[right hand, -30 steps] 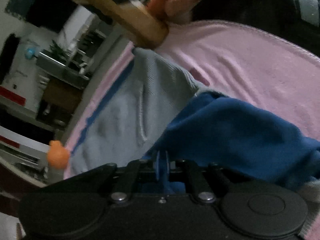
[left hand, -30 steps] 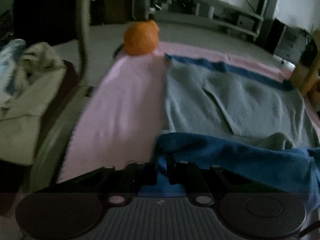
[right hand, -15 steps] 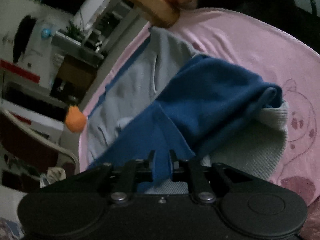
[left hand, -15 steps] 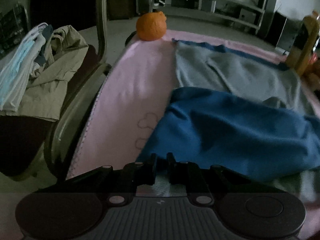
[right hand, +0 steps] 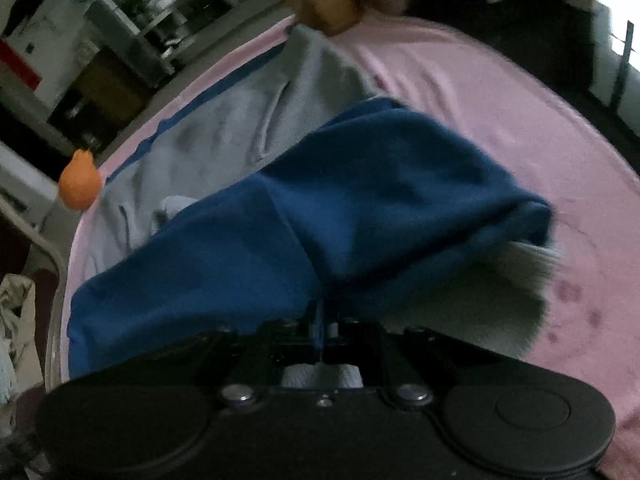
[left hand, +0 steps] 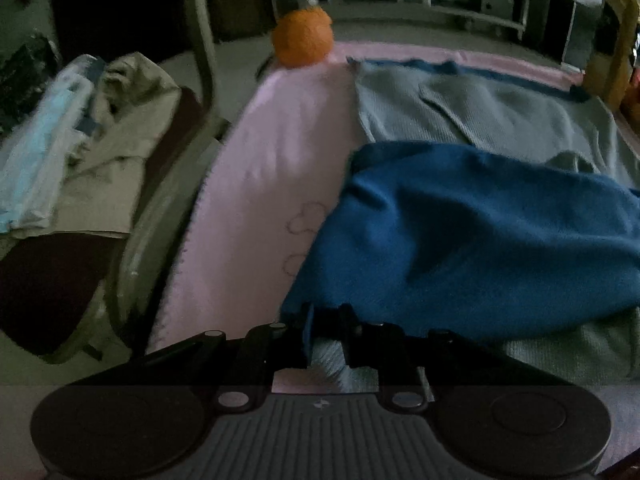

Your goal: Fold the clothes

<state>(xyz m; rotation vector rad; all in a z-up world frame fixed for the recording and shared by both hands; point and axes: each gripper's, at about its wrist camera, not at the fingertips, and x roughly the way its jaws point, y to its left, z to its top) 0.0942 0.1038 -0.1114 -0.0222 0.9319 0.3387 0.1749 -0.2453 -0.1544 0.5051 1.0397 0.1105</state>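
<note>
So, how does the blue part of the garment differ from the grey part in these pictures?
The blue part is folded over and lies on top; the grey part lies spread flat beneath it on the pink sheet. The blue part looks smooth, while the grey part looks ribbed. The left gripper and right gripper each pinch the blue part's edge; neither pinches the far grey part. Both parts belong to one garment.

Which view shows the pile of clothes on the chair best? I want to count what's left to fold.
The left wrist view: the pile of clothes lies in full sight on the chair seat, a beige piece and a pale blue one. The right wrist view catches only a sliver at its left edge.
</note>
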